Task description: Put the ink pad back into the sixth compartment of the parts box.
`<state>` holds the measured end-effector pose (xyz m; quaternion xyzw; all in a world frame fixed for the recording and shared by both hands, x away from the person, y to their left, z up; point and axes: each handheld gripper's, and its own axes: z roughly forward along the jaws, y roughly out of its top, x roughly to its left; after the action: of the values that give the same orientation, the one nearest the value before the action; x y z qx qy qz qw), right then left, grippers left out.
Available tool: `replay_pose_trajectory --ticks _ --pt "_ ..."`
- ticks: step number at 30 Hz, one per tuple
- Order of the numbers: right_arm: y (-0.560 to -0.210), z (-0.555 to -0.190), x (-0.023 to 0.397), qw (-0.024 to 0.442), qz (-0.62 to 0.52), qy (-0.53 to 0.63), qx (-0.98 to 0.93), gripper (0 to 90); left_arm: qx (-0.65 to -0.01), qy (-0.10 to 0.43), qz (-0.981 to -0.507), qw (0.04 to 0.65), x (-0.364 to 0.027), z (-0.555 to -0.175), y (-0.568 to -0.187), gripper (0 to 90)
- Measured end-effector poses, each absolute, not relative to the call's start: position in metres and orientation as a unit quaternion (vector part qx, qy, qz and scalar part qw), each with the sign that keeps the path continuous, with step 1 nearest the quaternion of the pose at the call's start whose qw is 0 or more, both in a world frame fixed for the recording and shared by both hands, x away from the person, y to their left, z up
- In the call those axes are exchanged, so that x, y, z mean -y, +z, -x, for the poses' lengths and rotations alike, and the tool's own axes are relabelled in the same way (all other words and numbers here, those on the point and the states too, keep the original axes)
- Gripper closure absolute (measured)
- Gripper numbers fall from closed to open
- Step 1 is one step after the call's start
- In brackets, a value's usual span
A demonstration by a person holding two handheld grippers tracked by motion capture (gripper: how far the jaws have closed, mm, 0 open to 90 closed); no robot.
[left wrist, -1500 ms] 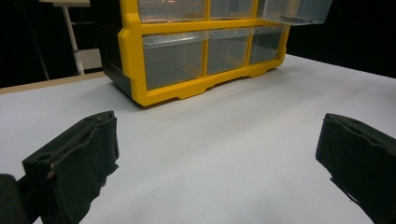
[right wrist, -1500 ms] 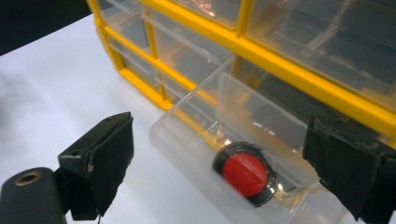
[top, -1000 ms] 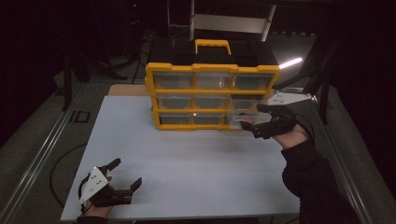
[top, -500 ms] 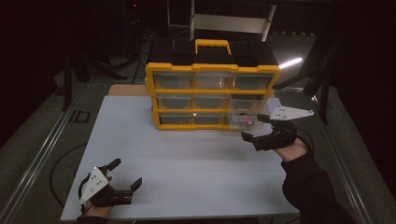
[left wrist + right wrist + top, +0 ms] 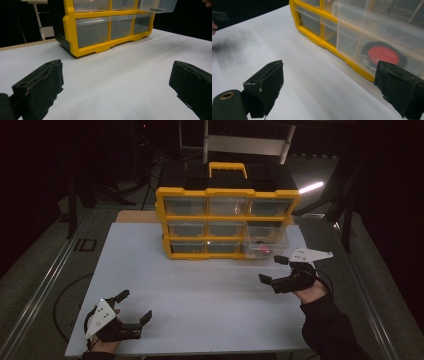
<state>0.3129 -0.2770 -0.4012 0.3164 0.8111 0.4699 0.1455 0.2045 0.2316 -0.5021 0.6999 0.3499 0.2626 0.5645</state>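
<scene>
A yellow organizer point(image 5: 227, 217) with clear drawers and a yellow handle stands at the back middle of the white table point(image 5: 200, 285). Its right drawer in the middle row point(image 5: 267, 242) is pulled out, and a round red and black item point(image 5: 264, 248) lies in it. My right gripper point(image 5: 271, 270) hovers open just in front of that drawer, apart from it. In the right gripper view the gripper point(image 5: 332, 87) is empty, with the drawer point(image 5: 372, 32) and the red item point(image 5: 383, 55) ahead on the right. My left gripper point(image 5: 135, 305) rests open near the front left corner. In the left gripper view the gripper point(image 5: 117, 85) holds nothing and faces the organizer point(image 5: 100, 30).
Bare white tabletop point(image 5: 125, 65) stretches between both grippers and the organizer. A strip of wooden board point(image 5: 135, 216) shows behind the table's left back edge. Dark floor, metal rails and stands surround the table.
My right gripper has drawn back from the pulled-out drawer toward the table's front and slightly lower. The left gripper has stayed where it was.
</scene>
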Motion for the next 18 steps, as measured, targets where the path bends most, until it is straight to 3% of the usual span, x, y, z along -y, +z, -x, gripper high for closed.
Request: replay_pose_trajectory --ticks 18 --pt "-0.46 -0.304 0.28 0.127 -0.301 0.467 -0.822 9.1 -0.349 0.262 -0.7 0.565 -0.231 -0.204 -0.502 0.1"
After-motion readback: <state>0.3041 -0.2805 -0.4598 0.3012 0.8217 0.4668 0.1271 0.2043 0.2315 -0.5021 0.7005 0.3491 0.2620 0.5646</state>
